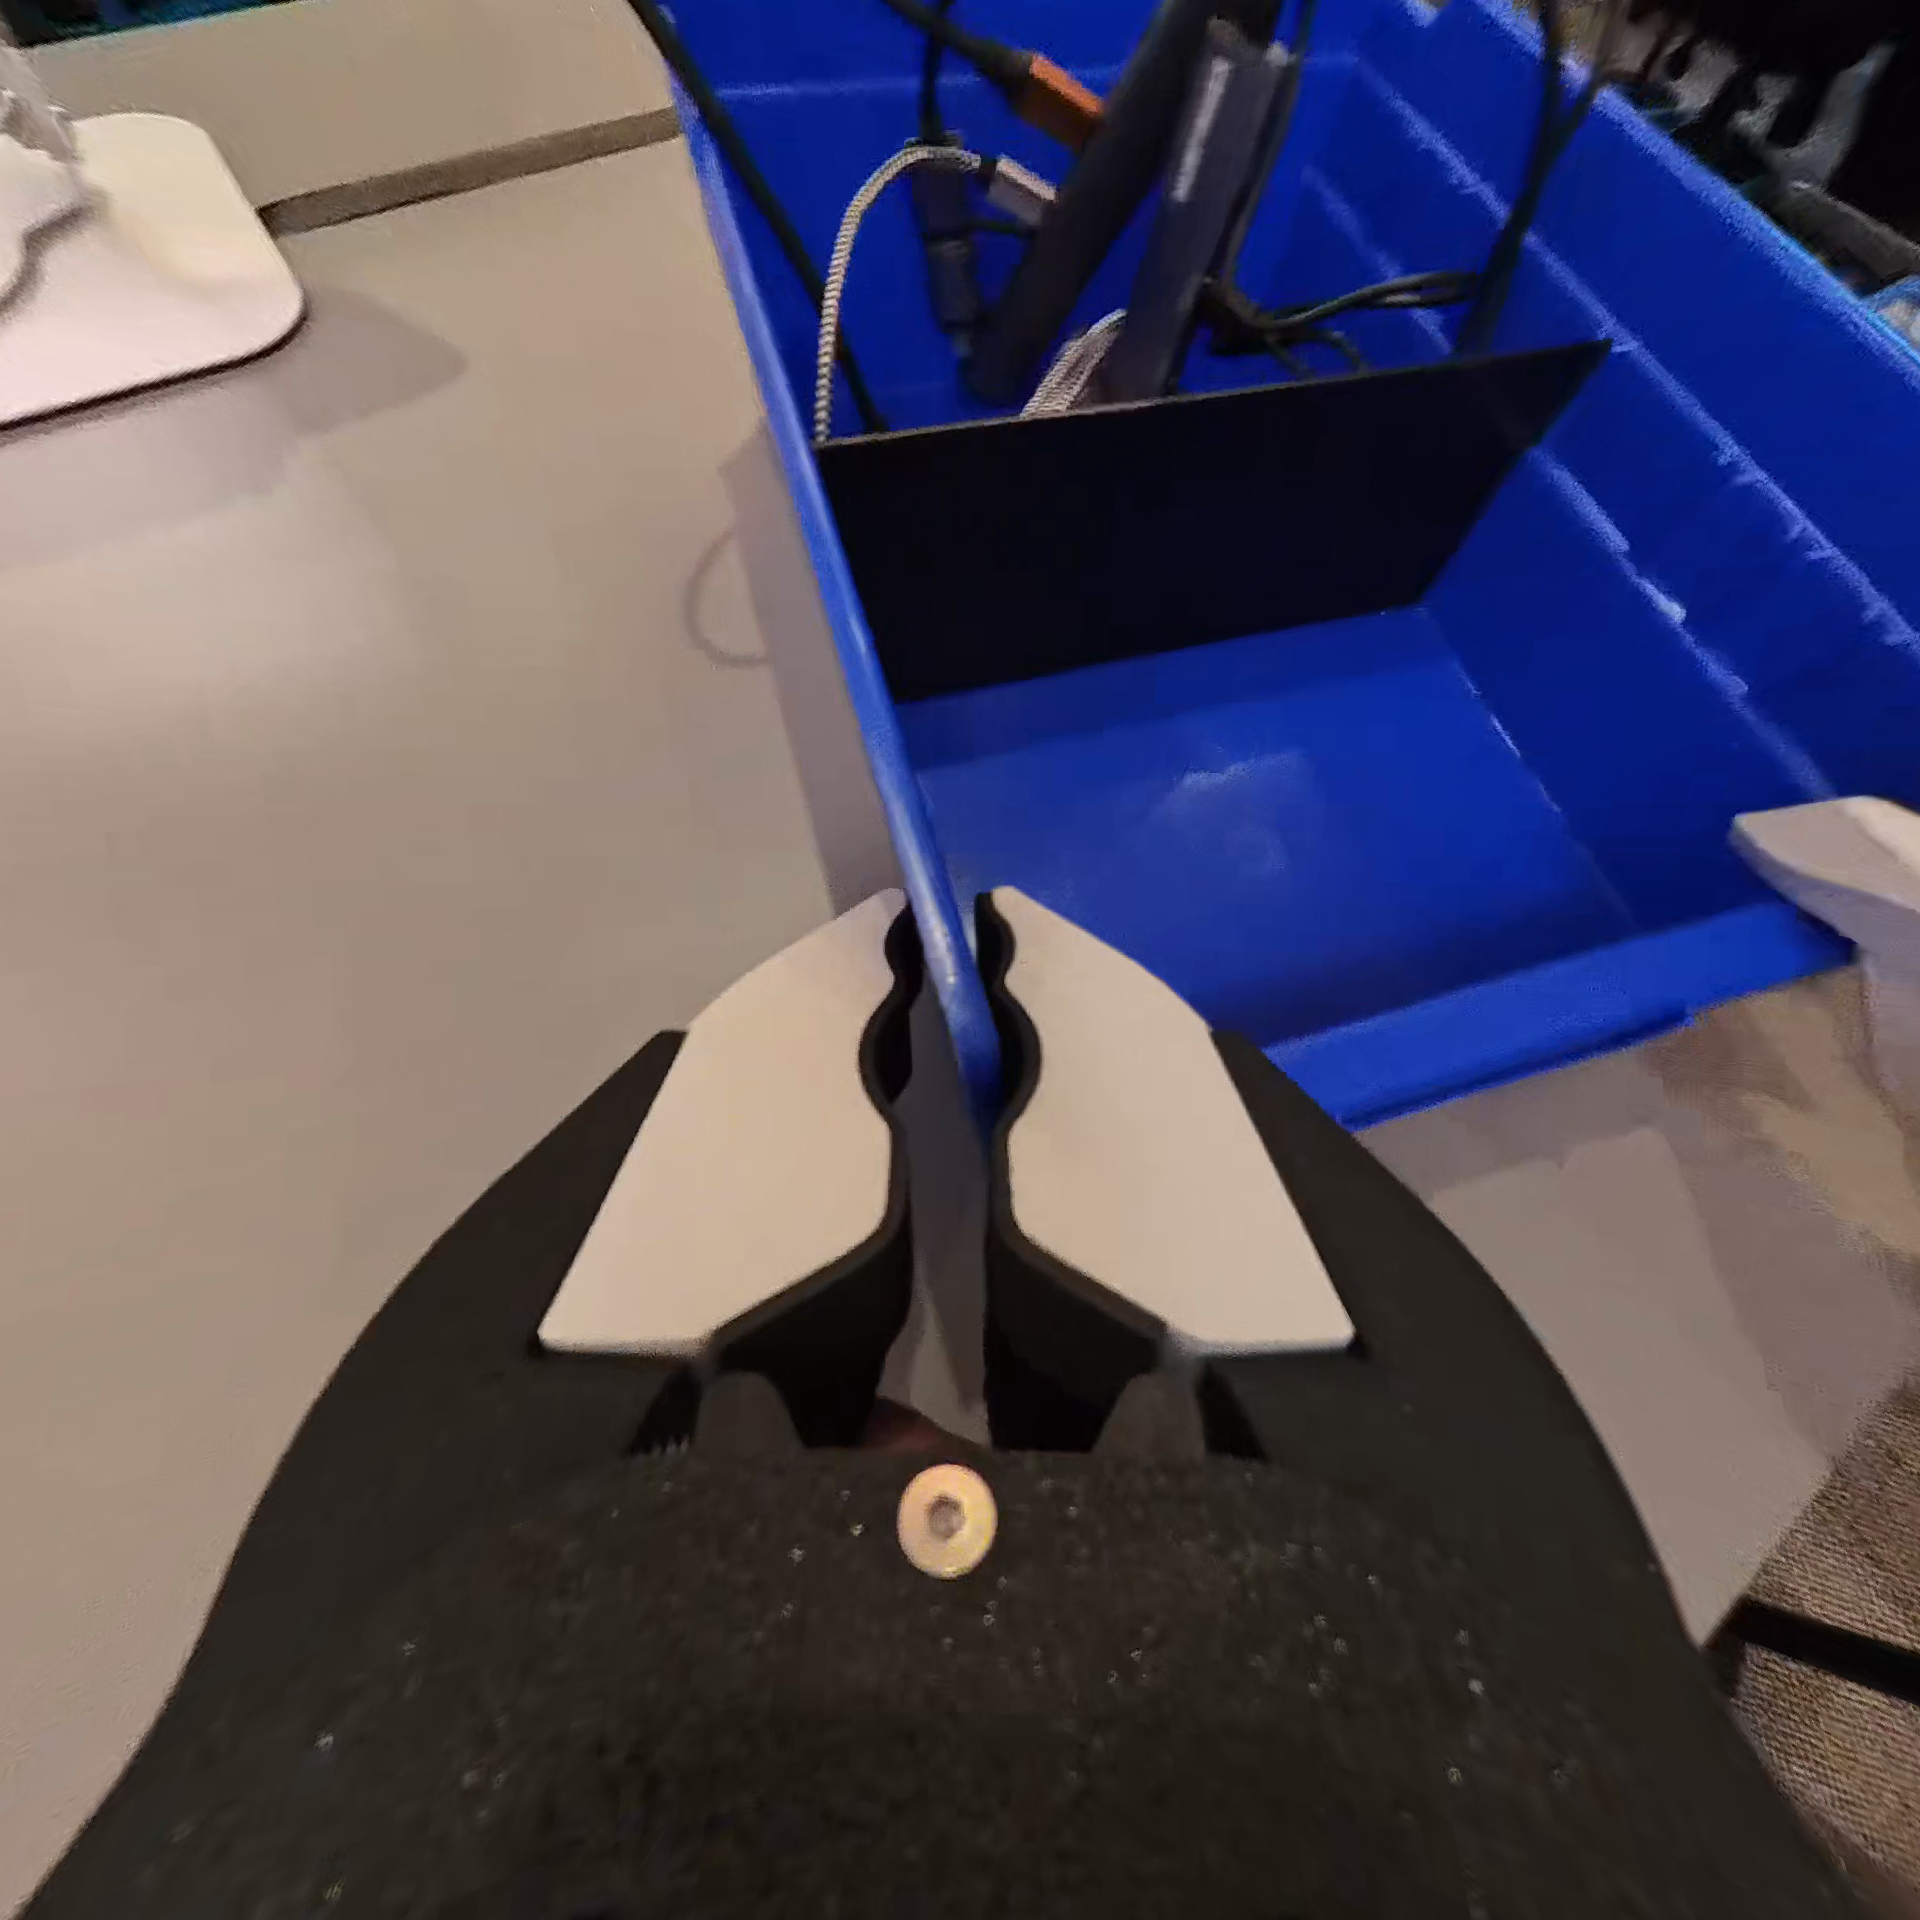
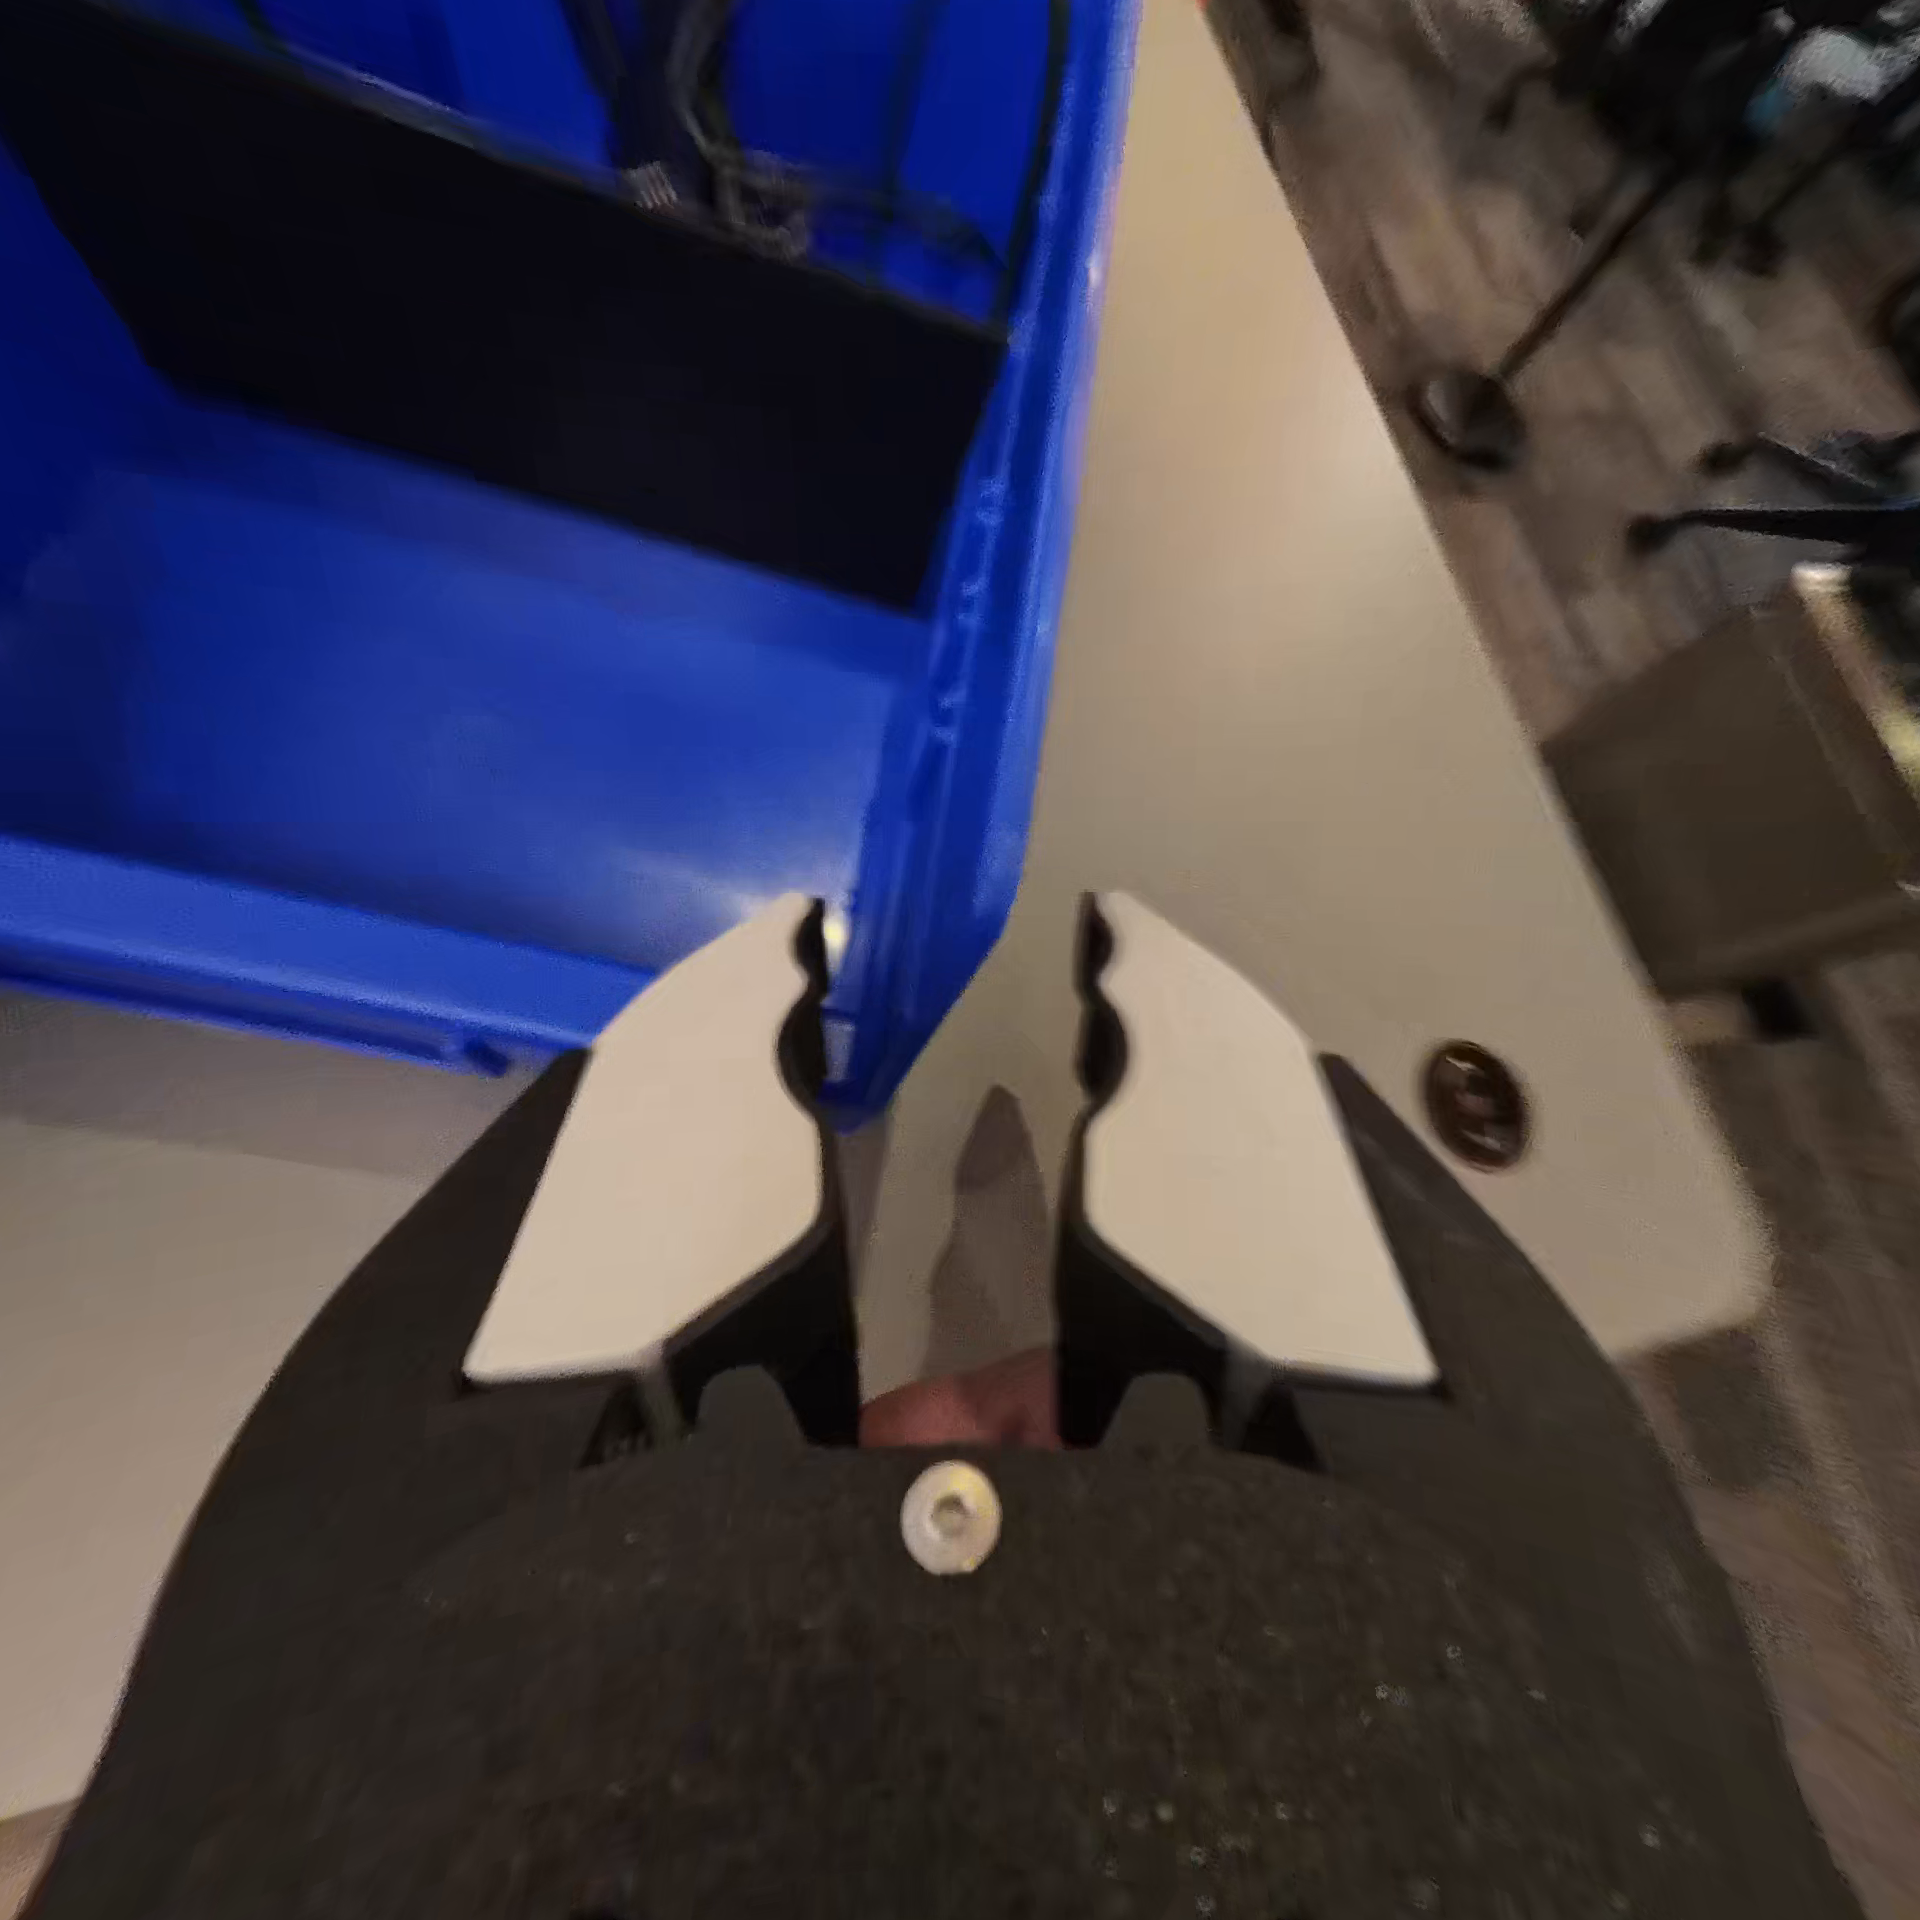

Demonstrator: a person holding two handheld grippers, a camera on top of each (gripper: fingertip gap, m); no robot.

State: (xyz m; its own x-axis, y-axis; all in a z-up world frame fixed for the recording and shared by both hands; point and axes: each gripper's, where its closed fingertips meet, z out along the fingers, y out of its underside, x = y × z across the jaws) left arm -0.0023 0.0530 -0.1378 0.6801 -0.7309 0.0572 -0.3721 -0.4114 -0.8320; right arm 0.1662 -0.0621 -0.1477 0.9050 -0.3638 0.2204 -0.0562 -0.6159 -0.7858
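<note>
Blue bin (image 1: pixel 1403 862) sat on the pale counter (image 1: pixel 364 779), split by a black divider (image 1: pixel 1195 520) into a bare near compartment and a far one crowded with cables (image 1: pixel 862 239) and dark stick-like items (image 1: pixel 1195 208) whose tops were cut off by the upper edge of the left wrist view. What those items were could not be made out.

The left hand-held gripper (image 1: pixel 943 914) was closed down to a narrow gap on the bin's left wall, the thin blue rim running between its grey fingers (image 1: pixel 748 1122); the lower part of that wall was hidden behind the black gripper body. At the far left a white rounded base (image 1: pixel 135 260) stood on the counter, its upper part out of frame.

The right hand-held gripper (image 2: pixel 951 914) stood partly open at the bin's near right corner (image 2: pixel 914 987). Its left finger (image 2: pixel 686 1143) lay inside the corner, seemingly against the wall, while the right finger was outside and clear of it, so nothing was clamped. That view was blurred by motion. A small dark round fitting (image 2: pixel 1475 1101) showed in the counter just right of the gripper, and the floor beyond held dark shapes too smeared to identify. In the left wrist view a grey fingertip of the right hand-held gripper (image 1: pixel 1839 862) poked in at the bin's near right corner, mostly cut off.
</note>
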